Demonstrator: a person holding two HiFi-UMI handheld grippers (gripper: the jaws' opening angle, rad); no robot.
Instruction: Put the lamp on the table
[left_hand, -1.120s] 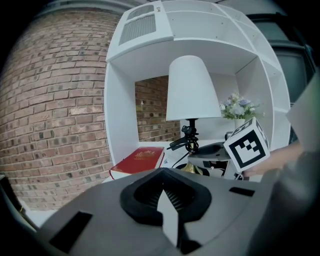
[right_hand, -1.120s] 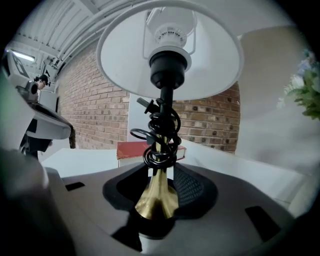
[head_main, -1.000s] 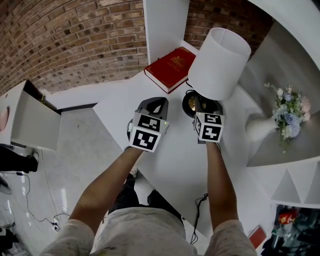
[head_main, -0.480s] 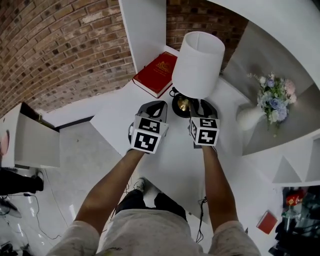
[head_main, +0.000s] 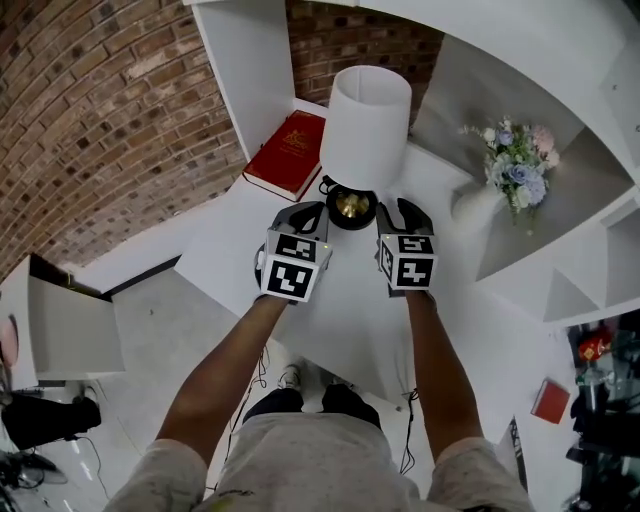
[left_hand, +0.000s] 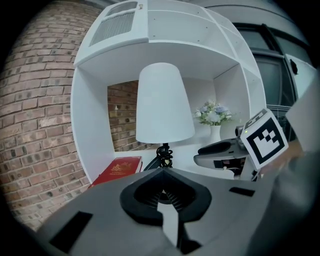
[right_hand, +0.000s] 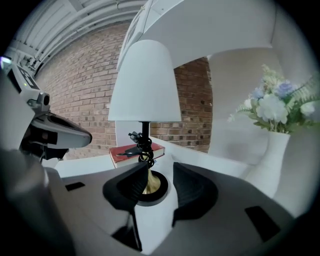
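The lamp has a white shade (head_main: 368, 125) and a black-and-brass base (head_main: 351, 207), with a black cord wound round its stem (right_hand: 144, 145). It stands upright on the white table (head_main: 350, 310), under the shelf unit. My right gripper (head_main: 400, 208) is open just right of the base and holds nothing. In the right gripper view the base (right_hand: 151, 185) shows a little ahead of the right gripper (right_hand: 159, 167). My left gripper (head_main: 313, 209) is shut and empty, just left of the base. In the left gripper view the jaw tips of the left gripper (left_hand: 161, 171) meet below the lamp.
A red book (head_main: 288, 153) lies behind the lamp at the left. A white vase of flowers (head_main: 510, 165) stands in the alcove at the right. A white shelf upright (head_main: 245, 80) rises behind the book. The table's edge drops to the floor at the left (head_main: 190, 270).
The right gripper, which overlapped the lamp base a second ago, now stands apart from it. The lamp sits a little further left between the two grippers. The head view has shifted.
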